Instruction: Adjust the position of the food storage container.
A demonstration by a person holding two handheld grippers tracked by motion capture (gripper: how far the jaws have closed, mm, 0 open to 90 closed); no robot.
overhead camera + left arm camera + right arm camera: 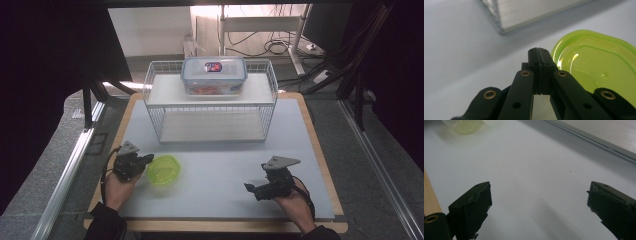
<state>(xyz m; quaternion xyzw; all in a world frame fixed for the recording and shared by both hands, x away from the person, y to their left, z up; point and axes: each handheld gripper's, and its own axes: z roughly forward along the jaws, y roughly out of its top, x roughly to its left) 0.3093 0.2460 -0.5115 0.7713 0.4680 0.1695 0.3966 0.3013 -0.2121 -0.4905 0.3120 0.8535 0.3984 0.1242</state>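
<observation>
Grey table [220, 170]: green bowl [163, 170] empty; left hand-held gripper [146, 160] closed, empty; right hand-held gripper [251, 189] wide apart, empty.

The left black two-jaw gripper [148, 159] sits near the desk's front-left corner, jaws pressed together; the right black gripper [248, 188], near the front-right corner, gapes wide.
</observation>
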